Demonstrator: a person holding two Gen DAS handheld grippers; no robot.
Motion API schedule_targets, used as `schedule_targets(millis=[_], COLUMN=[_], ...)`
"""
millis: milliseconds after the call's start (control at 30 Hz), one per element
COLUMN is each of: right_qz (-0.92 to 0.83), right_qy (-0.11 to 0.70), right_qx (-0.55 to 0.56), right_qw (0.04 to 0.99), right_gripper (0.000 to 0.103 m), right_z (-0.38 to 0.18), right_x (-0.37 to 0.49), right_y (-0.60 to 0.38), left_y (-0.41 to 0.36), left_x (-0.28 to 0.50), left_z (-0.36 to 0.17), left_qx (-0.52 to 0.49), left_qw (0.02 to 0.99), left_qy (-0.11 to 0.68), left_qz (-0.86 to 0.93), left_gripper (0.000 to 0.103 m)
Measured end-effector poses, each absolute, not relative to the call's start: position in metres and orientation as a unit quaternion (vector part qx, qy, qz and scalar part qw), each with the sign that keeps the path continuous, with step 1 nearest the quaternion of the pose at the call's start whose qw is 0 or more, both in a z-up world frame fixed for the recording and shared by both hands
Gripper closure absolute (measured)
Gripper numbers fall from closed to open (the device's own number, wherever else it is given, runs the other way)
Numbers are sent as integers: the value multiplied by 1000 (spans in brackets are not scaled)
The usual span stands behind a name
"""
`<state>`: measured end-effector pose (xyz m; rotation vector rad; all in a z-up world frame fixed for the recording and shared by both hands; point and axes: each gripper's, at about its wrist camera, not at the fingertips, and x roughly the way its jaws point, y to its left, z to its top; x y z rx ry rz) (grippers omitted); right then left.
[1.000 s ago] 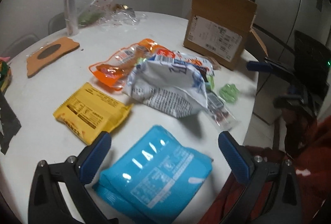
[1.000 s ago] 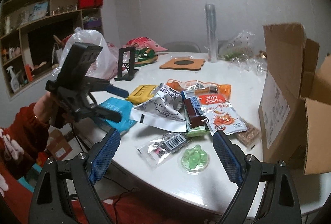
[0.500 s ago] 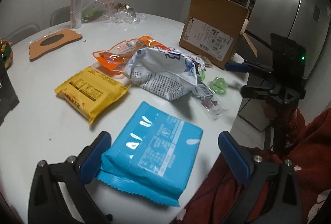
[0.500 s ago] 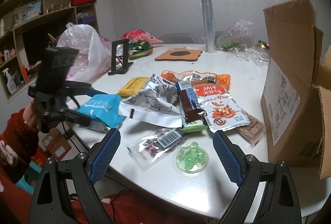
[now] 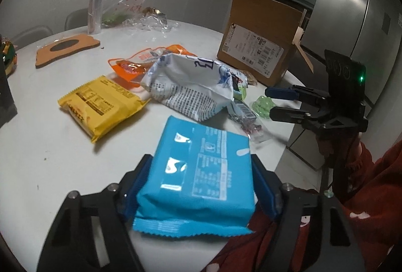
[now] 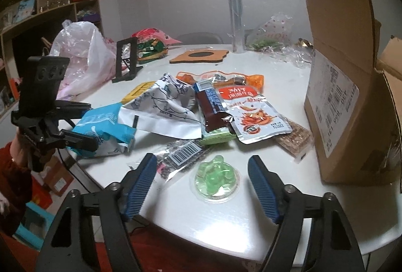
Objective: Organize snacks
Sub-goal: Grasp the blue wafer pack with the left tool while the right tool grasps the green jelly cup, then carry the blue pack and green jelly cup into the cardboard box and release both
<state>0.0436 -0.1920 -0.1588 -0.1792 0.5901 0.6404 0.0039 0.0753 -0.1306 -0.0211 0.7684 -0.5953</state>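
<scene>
now left gripper (image 5: 198,186) clamps blue packet (image 5: 201,166) — lifted.

clear tube (image 6: 235,18), black stand (image 6: 127,58)

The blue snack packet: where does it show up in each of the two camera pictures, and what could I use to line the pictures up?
Left wrist view: the blue snack packet fills the bottom centre, squeezed between the left tongs.
Right wrist view: the same packet sits at the left, at the table's edge, in the left tongs.
Shared landmark: the cardboard box, upper right in the left view and far right in the right view.
</scene>
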Motion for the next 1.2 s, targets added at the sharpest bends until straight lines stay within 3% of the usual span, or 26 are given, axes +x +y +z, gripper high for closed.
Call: schedule_targets(millis=[400,633,1200], right_qz=[314,332,346], right_qy=[298,298,264], right_qx=[-100,-112,-125], right_qw=[896,888,892], right_gripper=[74,76,77], right_z=[-164,-161,-131], right_x=[49,53,40], right_y=[-198,-198,-195], left_y=[60,57,72], left_x=[9,9,-19], left_z=[-130,-128,-67], left_qx=[-10,-18,-19], left_qw=[889,894,924], left_qy=[375,375,310], left_qz=[-261,-245,-225], left_gripper=[36,37,38])
